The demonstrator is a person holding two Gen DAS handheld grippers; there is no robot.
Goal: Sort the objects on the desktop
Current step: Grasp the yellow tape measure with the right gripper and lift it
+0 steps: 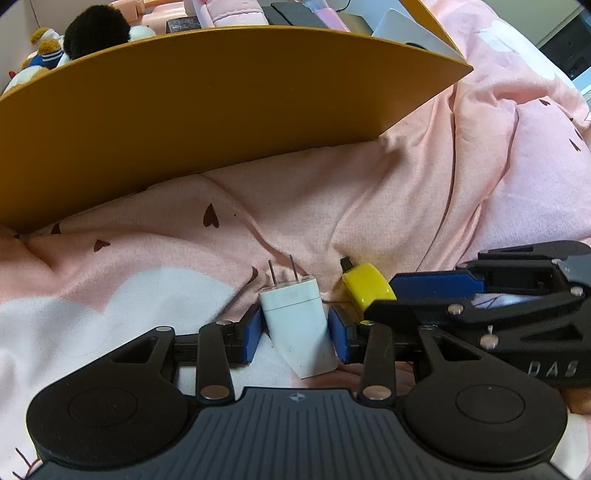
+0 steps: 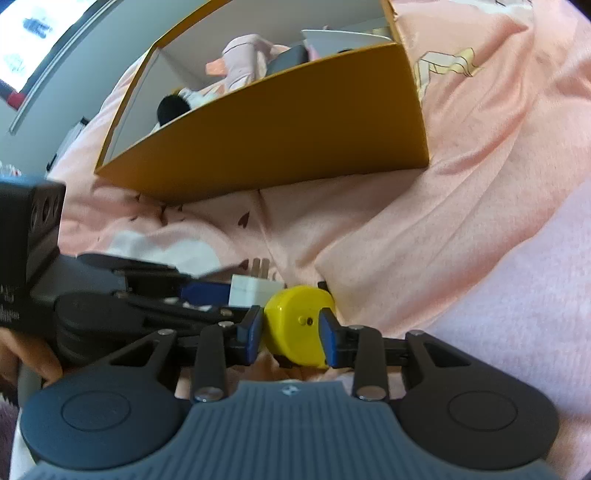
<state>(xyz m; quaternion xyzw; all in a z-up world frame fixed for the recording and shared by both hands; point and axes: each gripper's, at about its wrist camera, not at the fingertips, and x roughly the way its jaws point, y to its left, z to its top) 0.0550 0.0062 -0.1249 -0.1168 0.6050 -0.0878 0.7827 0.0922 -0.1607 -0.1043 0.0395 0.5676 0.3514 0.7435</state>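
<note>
A white plug charger (image 1: 297, 325) stands tilted on the pink bedding, prongs pointing away, and my left gripper (image 1: 295, 334) is shut on its sides. Just to its right lies a small yellow object (image 1: 365, 290) with a black tip. My right gripper (image 2: 291, 334) straddles this yellow object (image 2: 295, 325); the blue pads sit close on either side without clearly pressing, so it reads as open. The charger (image 2: 255, 290) shows behind it, beside the left gripper's blue pad (image 2: 205, 291).
An orange open box (image 1: 221, 110) lies just beyond both grippers on the rumpled pink blanket (image 1: 424, 177). It holds plush toys (image 1: 96, 33), a pink item and dark flat objects. A hand (image 2: 33, 354) holds the left gripper.
</note>
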